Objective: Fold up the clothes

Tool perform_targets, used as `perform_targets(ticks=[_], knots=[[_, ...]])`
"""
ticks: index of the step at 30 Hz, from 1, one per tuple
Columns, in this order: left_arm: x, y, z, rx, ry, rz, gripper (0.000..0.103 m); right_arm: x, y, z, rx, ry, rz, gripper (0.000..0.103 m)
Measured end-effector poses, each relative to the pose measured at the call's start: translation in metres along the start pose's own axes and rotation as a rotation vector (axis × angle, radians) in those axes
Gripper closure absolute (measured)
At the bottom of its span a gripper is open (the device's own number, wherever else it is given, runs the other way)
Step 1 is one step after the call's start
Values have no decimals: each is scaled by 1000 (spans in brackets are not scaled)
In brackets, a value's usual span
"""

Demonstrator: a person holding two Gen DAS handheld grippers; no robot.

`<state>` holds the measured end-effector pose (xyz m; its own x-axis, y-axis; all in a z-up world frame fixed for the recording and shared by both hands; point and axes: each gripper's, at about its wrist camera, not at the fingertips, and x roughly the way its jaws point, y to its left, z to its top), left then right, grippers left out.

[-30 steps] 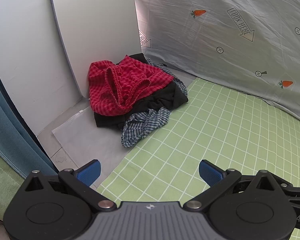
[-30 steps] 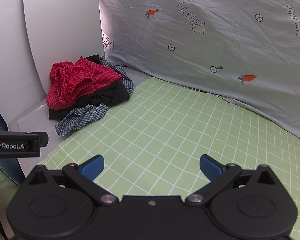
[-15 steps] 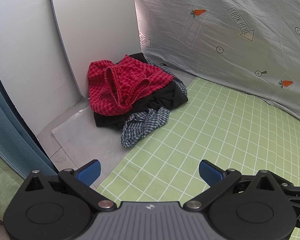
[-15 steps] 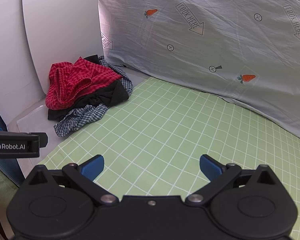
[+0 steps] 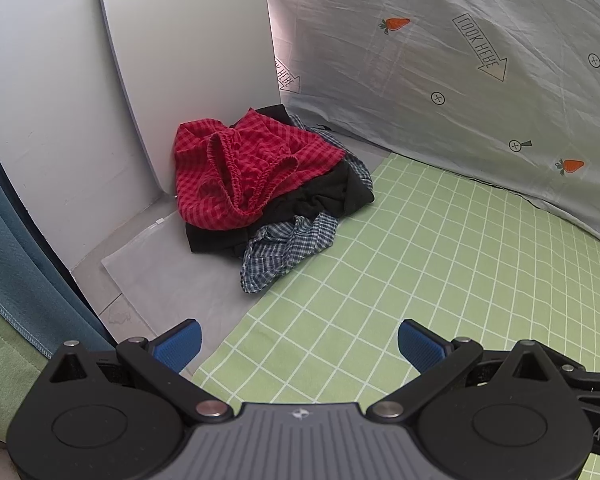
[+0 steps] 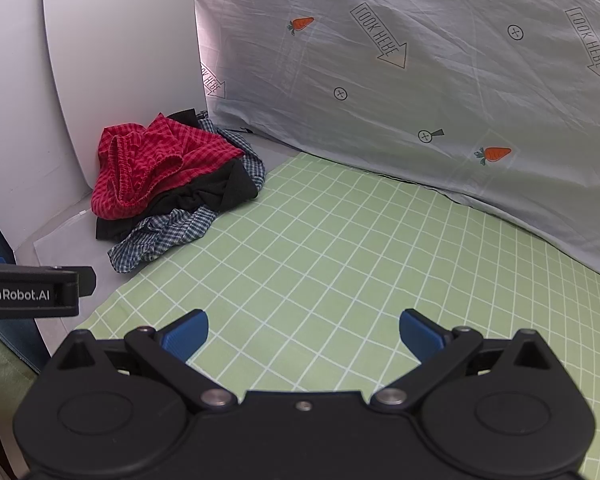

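Left gripper hovers w/ jaws spread wide, nothing btwn its blue pads; right gripper same, jaws spread, holding nothing. Clothes pile sits in the far left corner, against the white panel, well apart from both grippers: red checked shorts on top, black garment under them, blue plaid garment spilling onto the green grid mat. Grey carrot-print sheet hangs behind the mat.

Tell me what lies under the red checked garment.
Under the red checked garment lies a black garment, with a blue plaid garment beneath. Anything deeper is covered.
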<state>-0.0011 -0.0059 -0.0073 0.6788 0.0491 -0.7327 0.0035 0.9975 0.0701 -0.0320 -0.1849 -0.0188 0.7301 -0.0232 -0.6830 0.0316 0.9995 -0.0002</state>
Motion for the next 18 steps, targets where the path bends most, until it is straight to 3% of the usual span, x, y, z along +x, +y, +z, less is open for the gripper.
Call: perform_targets(ticks=[18], knots=[[2, 1, 0, 3, 10, -2, 0, 2, 0, -1, 2, 3, -1, 0]])
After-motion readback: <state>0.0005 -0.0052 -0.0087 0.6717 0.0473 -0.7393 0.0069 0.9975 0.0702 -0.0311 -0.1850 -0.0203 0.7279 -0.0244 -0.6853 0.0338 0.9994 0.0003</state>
